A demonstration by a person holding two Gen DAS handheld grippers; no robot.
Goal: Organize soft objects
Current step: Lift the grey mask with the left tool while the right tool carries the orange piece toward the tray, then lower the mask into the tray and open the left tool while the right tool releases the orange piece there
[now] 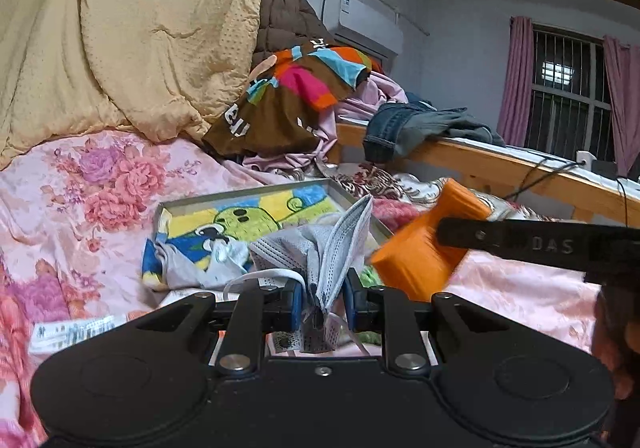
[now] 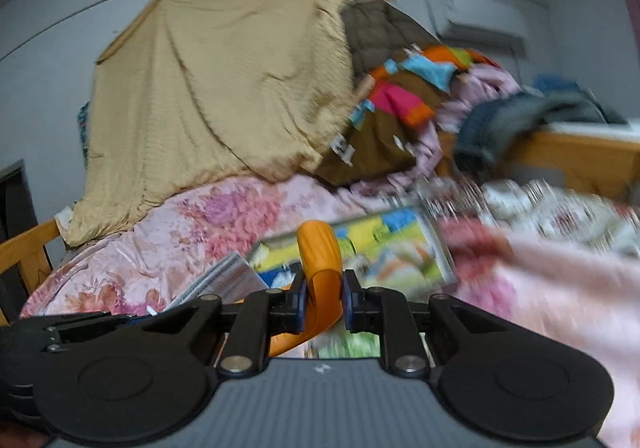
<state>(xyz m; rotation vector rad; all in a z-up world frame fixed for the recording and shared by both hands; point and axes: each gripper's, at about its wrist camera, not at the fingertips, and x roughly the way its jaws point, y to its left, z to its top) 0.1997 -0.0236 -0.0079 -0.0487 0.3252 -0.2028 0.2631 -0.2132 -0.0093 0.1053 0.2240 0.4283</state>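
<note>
A bed [image 1: 100, 184] under a pink flowered cover carries a shallow tray [image 1: 256, 192] lined with a cartoon cloth, and both claws hang just above its near edge, pointing slightly downward. The left claw [image 1: 323, 300] is pinched nearly closed on a grey face mask [image 1: 340, 248], a light, limp thing that droops and unfolds freely, so a hold on its bunched pleats looks safer than one on the thin ear loops. The right claw [image 2: 323, 304] is likewise clamped almost closed on an orange cup [image 2: 320, 268], probably thin-walled and squashy, gripped across its rim and wall.
</note>
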